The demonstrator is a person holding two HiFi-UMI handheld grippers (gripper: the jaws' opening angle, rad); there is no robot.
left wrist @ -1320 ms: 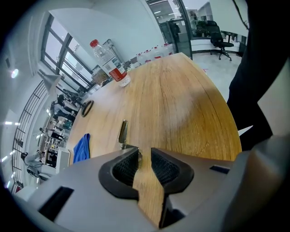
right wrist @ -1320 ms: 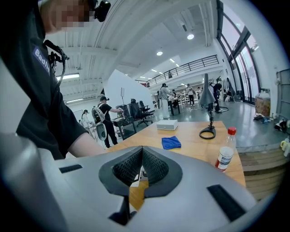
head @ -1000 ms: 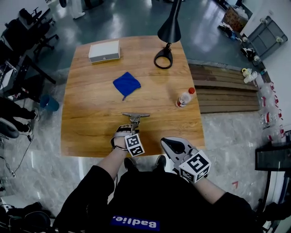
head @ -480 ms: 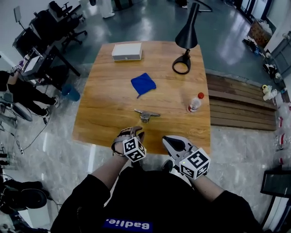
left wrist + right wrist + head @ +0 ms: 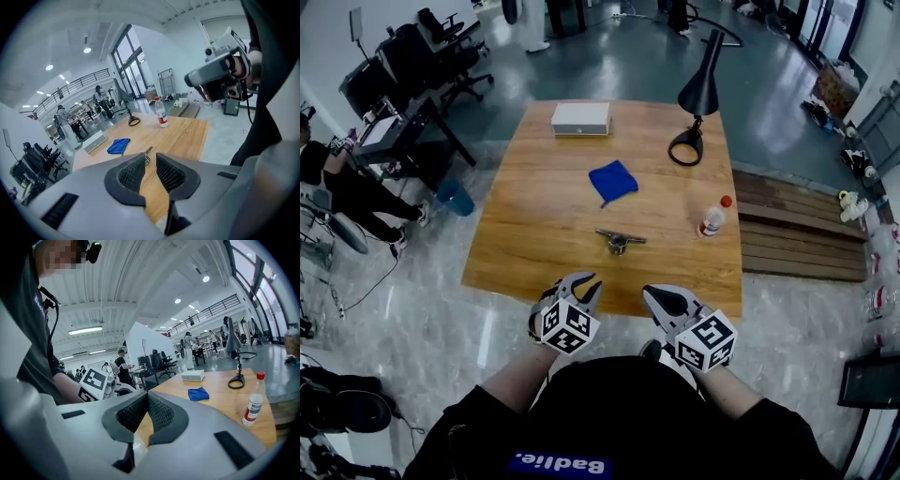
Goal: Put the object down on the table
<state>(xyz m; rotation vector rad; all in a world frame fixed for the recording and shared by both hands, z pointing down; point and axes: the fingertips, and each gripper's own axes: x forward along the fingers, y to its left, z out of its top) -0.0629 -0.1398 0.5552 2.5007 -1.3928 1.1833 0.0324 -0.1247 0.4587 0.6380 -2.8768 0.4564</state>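
A small silver metal tool (image 5: 620, 240) lies by itself on the wooden table (image 5: 525, 253), near its front middle. My left gripper (image 5: 586, 287) hovers at the table's near edge, well short of the tool, its jaws a little apart and empty. In the left gripper view (image 5: 149, 157) a narrow gap between the pads shows the tool (image 5: 148, 152) beyond. My right gripper (image 5: 661, 300) hangs off the front edge, shut and empty; in the right gripper view (image 5: 147, 394) its pads meet at the tips.
On the table sit a blue cloth (image 5: 613, 179), a white box (image 5: 580, 118) at the far edge, a black desk lamp (image 5: 698, 103) at the far right and a red-capped bottle (image 5: 712, 217) on the right. Office chairs and desks stand to the left, wooden planks to the right.
Both grippers have drawn back toward my body, from over the table to its near edge. The left one has come away from the metal tool, which stays lying on the table.
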